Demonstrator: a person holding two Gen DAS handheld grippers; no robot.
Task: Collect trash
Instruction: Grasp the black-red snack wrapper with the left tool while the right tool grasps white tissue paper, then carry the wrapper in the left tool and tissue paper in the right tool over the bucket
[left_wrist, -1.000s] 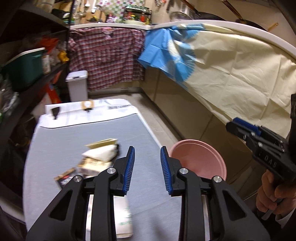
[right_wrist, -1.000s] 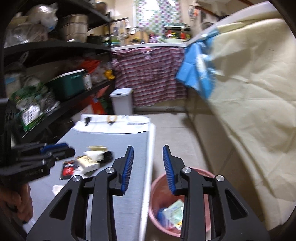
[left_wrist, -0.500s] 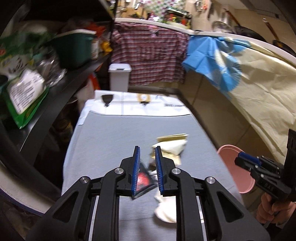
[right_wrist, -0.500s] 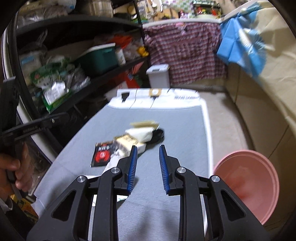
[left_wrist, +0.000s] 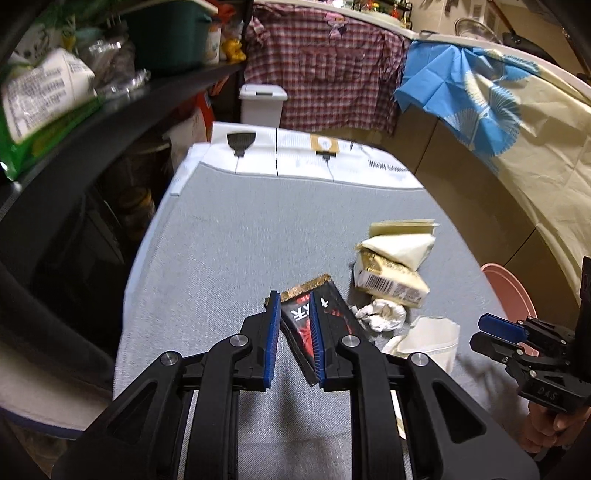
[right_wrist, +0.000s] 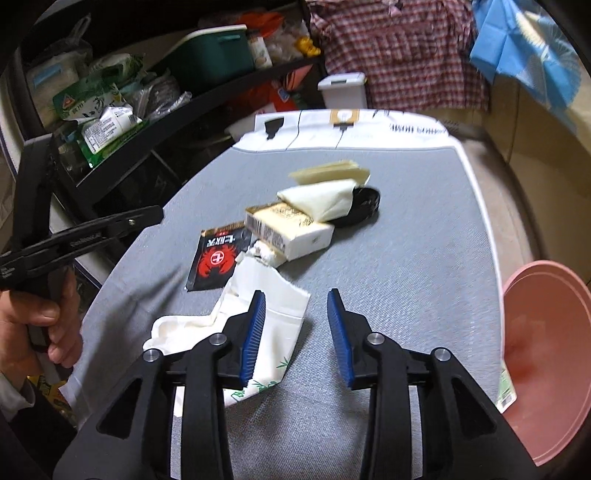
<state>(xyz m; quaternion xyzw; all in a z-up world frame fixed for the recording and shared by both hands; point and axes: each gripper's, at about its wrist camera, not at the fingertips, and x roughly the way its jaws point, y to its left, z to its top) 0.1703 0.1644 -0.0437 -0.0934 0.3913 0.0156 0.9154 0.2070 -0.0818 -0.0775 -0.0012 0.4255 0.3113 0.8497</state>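
Trash pile on the grey bench (right_wrist: 424, 258), pink bin (right_wrist: 546, 354) beside it.
Your left tongs (left_wrist: 293, 341) hover narrowly parted over the black-red wrapper (left_wrist: 332, 317); your right tongs (right_wrist: 295, 332) gape wide, empty, beside the torn white packet (right_wrist: 273, 299).

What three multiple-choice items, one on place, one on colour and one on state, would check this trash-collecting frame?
1. Where is the pink basin?
A. on the shelf
B. beyond the right edge of the grey table
C. under the plaid cloth

2. What colour is the wrapper seen between the left gripper fingers?
A. black and red
B. green
C. blue

3. How does the right gripper stand?
A. shut on the white bag
B. shut on nothing
C. open

Answers: 1 B, its rim shows past the table's right edge; 2 A, black with a red print; 3 C, a wide gap parts its fingers above the torn white bag.
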